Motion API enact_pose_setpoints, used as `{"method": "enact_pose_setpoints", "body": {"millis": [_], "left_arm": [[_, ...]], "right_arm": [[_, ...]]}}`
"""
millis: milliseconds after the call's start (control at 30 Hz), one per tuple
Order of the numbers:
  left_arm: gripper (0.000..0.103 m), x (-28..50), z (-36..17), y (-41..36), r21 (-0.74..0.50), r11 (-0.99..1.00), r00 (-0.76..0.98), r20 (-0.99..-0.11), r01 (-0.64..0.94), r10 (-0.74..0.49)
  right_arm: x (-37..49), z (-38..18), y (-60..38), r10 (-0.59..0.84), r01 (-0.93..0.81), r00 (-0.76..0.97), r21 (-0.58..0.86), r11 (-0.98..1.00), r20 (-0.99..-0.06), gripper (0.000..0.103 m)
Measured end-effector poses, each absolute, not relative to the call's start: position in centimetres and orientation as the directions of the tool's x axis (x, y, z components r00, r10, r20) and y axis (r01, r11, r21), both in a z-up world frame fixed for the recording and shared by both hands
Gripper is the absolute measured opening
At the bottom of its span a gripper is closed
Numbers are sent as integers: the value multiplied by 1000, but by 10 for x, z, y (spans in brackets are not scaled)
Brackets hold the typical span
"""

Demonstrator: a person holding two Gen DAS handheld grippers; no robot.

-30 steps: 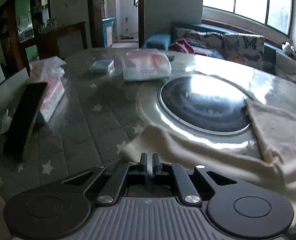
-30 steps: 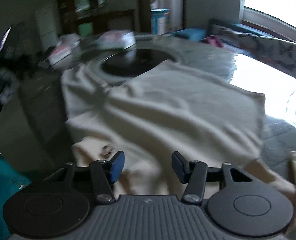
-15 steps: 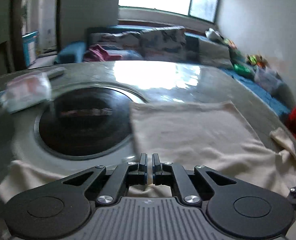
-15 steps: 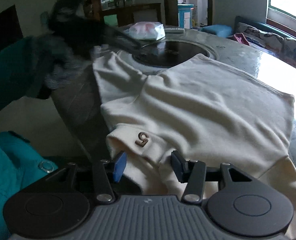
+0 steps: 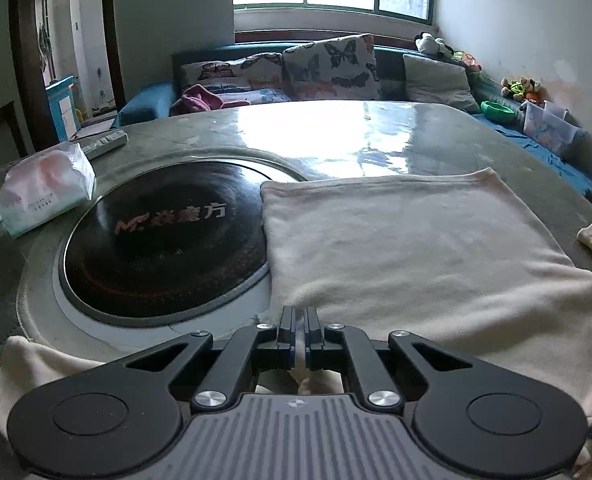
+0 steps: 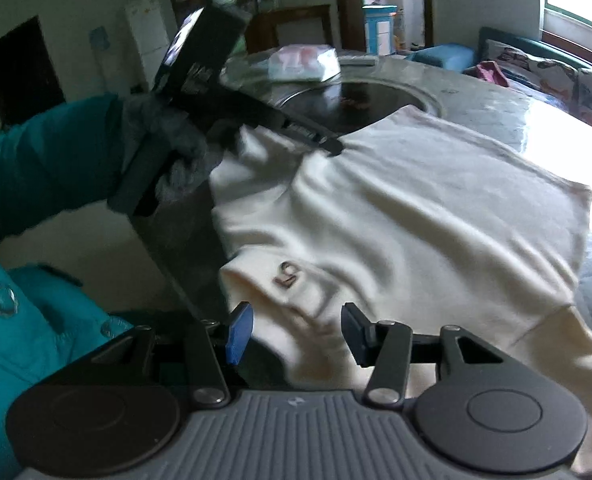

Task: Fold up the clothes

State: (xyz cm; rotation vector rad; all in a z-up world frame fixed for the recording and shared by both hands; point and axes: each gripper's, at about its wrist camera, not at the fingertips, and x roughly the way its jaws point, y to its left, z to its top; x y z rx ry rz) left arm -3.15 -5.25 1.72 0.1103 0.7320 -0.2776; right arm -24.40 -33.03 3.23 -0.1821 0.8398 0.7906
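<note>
One cream fleece garment (image 5: 416, 248) is lying soft and rumpled on the glossy round table (image 5: 376, 128); the left gripper (image 5: 300, 332) is pinching its fabric, the right gripper (image 6: 296, 332) is hovering released.

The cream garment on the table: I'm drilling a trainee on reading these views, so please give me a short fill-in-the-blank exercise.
1. The left gripper has its fingers ____ on the cream garment.
2. The right gripper hovers with its fingers ____.
3. The garment partly covers a round ____ cooktop.
4. The hand holding the left gripper wears a ____ glove.

Missing words: shut; open; black; grey
</note>
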Motion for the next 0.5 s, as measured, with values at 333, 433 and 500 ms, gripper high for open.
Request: {"method": "enact_pose_setpoints", "body": {"millis": [333,433,500], "left_arm": [[6,-30,17,-52,16,958,720,-663,287,-204],[6,-27,17,-52,22,959,722,-662,284,-199],[6,-25,17,-52,26,959,723,-662,282,-195]], "right_arm": [[-184,44,-387,399,-475,604,91,875,-690,50],[-160,42,-403,325,-390,649,65,918,-688,47],[-144,40,-413,278,-339,673,48,939,-685,42]]}}
